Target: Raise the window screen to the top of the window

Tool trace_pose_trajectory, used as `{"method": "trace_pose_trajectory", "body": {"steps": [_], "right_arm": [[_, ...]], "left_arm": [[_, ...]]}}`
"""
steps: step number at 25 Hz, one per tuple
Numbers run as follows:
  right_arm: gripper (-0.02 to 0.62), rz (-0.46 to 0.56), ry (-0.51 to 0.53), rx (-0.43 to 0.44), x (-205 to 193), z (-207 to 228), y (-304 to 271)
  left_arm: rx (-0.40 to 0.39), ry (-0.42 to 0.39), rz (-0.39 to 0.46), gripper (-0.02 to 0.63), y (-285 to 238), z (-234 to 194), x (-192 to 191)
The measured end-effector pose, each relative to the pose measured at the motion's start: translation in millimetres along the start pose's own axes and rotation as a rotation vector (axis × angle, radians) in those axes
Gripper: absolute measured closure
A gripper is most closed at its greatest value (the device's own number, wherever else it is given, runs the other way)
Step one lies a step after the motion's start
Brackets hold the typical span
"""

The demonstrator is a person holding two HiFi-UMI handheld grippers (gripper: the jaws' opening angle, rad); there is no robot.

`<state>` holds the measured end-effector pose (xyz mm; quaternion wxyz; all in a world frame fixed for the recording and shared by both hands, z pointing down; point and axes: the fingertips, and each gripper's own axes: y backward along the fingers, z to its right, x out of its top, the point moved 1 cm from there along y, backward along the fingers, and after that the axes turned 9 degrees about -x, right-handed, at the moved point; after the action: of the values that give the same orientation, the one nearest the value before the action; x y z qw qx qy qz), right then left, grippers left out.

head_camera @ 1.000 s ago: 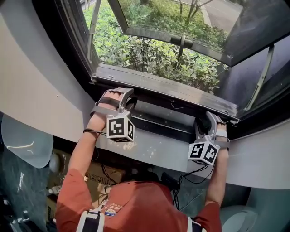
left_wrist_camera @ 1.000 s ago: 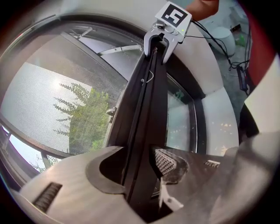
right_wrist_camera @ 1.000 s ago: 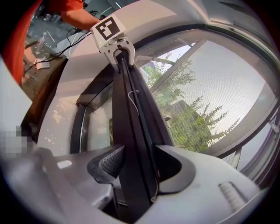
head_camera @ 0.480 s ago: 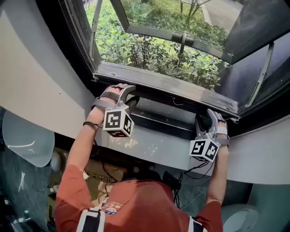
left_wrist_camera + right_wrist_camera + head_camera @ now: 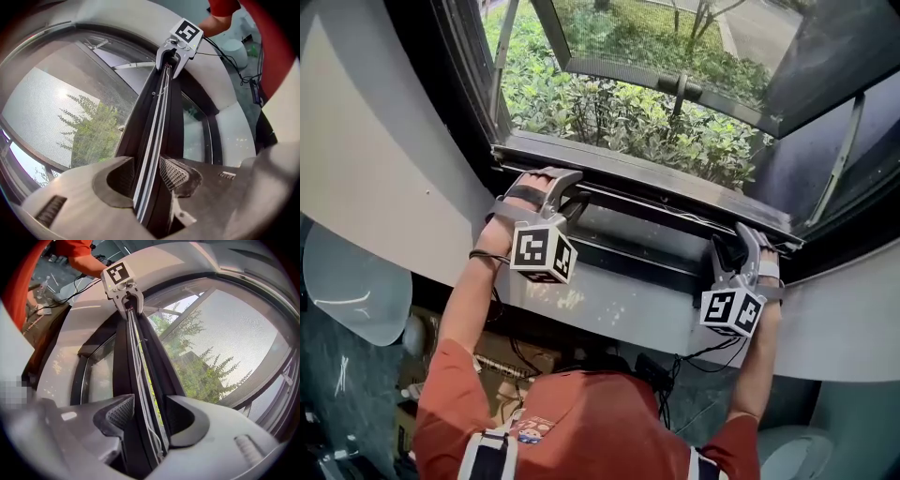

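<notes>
The window screen's dark bottom bar runs across the window opening, just above the sill. My left gripper is shut on the bar's left end and my right gripper on its right end. In the left gripper view the bar passes between the jaws of the left gripper and reaches the right gripper at the far end. In the right gripper view the bar, with a thin white cord along it, sits in the right gripper, and the left gripper holds the far end. Grey mesh stretches above the bar.
A white curved sill lies under the bar. An outward-hinged glass pane stands open over green bushes. Dark window frame sides flank the opening. Cables and cardboard boxes lie below by the person's body.
The bar has risen a little off the sill with both grippers still on it. Both hands have moved up, and a gap now shows under the bar.
</notes>
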<state>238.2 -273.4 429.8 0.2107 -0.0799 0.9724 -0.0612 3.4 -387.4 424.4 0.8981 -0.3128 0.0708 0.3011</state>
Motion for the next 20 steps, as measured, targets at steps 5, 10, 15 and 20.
{"method": "trace_pose_trajectory", "body": {"steps": [5, 10, 15, 20], "right_arm": [[0.377, 0.011, 0.004, -0.019, 8.6, 21.4, 1.6], [0.426, 0.025, 0.014, -0.070, 15.7, 43.7, 3.1], [0.482, 0.036, 0.035, -0.130, 23.9, 65.5, 4.0], [0.535, 0.051, 0.045, -0.203, 29.6, 91.6, 2.7]], "left_arm": [[0.051, -0.019, 0.003, 0.437, 9.0, -17.6, 6.1], [0.100, -0.041, 0.007, 0.462, 17.4, -36.1, 12.1], [0.162, -0.056, 0.013, 0.500, 26.0, -55.6, 16.2], [0.237, -0.070, 0.025, 0.551, 34.8, -79.5, 23.9]]}}
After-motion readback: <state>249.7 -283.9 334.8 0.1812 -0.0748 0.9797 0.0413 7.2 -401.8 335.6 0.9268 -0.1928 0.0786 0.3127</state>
